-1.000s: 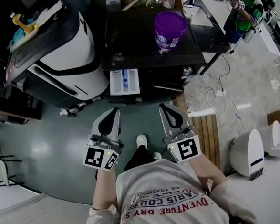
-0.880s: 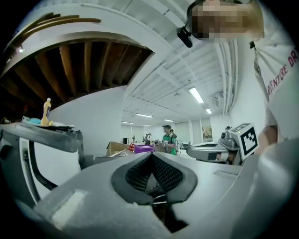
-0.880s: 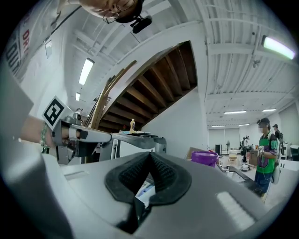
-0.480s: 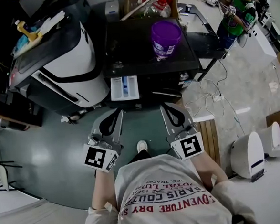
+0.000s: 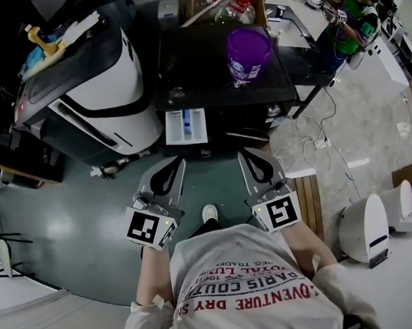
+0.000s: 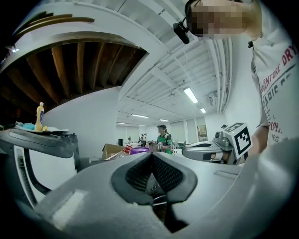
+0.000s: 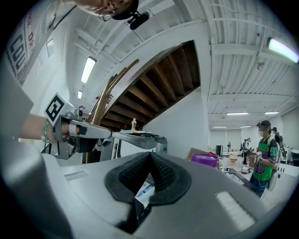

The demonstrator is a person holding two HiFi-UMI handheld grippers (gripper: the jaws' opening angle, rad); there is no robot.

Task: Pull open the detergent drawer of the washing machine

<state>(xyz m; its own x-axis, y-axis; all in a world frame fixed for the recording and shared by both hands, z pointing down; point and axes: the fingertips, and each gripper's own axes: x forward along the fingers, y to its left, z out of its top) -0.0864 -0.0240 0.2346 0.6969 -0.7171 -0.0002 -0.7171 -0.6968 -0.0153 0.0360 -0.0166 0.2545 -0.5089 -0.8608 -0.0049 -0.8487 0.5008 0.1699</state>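
Note:
The black washing machine (image 5: 213, 61) stands ahead of me. Its white detergent drawer (image 5: 186, 126), with a blue compartment, sticks out of the front at the left. My left gripper (image 5: 175, 164) hangs a short way in front of the drawer, apart from it, its jaws shut on nothing. My right gripper (image 5: 250, 156) is level with it to the right, also shut and empty. In the left gripper view the pads (image 6: 140, 173) meet at the tip. In the right gripper view the drawer (image 7: 143, 189) shows below the closed pads (image 7: 163, 173).
A purple bucket (image 5: 248, 50) sits on the machine's top. A large white and black appliance (image 5: 102, 83) stands to the left with a yellow bottle (image 5: 37, 37) on it. Cables (image 5: 317, 138), a wooden pallet (image 5: 310, 195) and a white device (image 5: 365, 226) lie right. A person in green (image 5: 353, 9) stands far right.
The left gripper has lifted slightly and rolled a little. The right gripper has hardly moved. The drawer stays pulled out and both grippers stay shut.

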